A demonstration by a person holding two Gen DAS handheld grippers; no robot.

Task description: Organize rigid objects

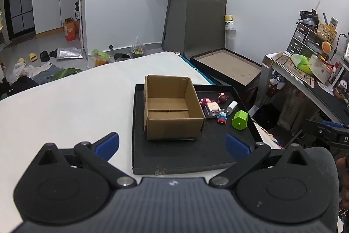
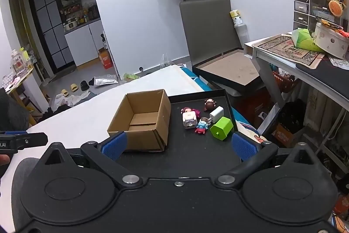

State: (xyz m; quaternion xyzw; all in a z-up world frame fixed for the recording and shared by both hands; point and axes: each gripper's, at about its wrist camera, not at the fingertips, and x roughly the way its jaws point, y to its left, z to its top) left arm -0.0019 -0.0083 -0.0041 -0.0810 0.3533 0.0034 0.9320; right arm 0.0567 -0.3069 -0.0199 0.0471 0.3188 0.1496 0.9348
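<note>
An open, empty cardboard box point(image 1: 170, 108) point(image 2: 141, 117) stands on a black tray point(image 1: 187, 152) point(image 2: 196, 154) on a white table. To its right on the tray lie several small things: a green hexagonal block point(image 1: 240, 120) point(image 2: 222, 128), a white charger point(image 1: 231, 106) point(image 2: 217, 113), a white cube toy point(image 1: 212, 109) point(image 2: 189, 119), a blue and red figurine point(image 1: 222, 117) point(image 2: 201, 127), a brown figurine point(image 1: 223, 98) point(image 2: 209, 104) and a pink figurine point(image 1: 205, 102) point(image 2: 185, 110). My left gripper point(image 1: 172, 144) is open and empty, near the tray's front. My right gripper point(image 2: 178, 145) is open and empty, above the tray's front.
The white table point(image 1: 65, 106) extends to the left. A cluttered desk point(image 2: 305, 58) and a flat box with a raised lid point(image 2: 229, 71) stand to the right. Clutter lies on the floor beyond the table.
</note>
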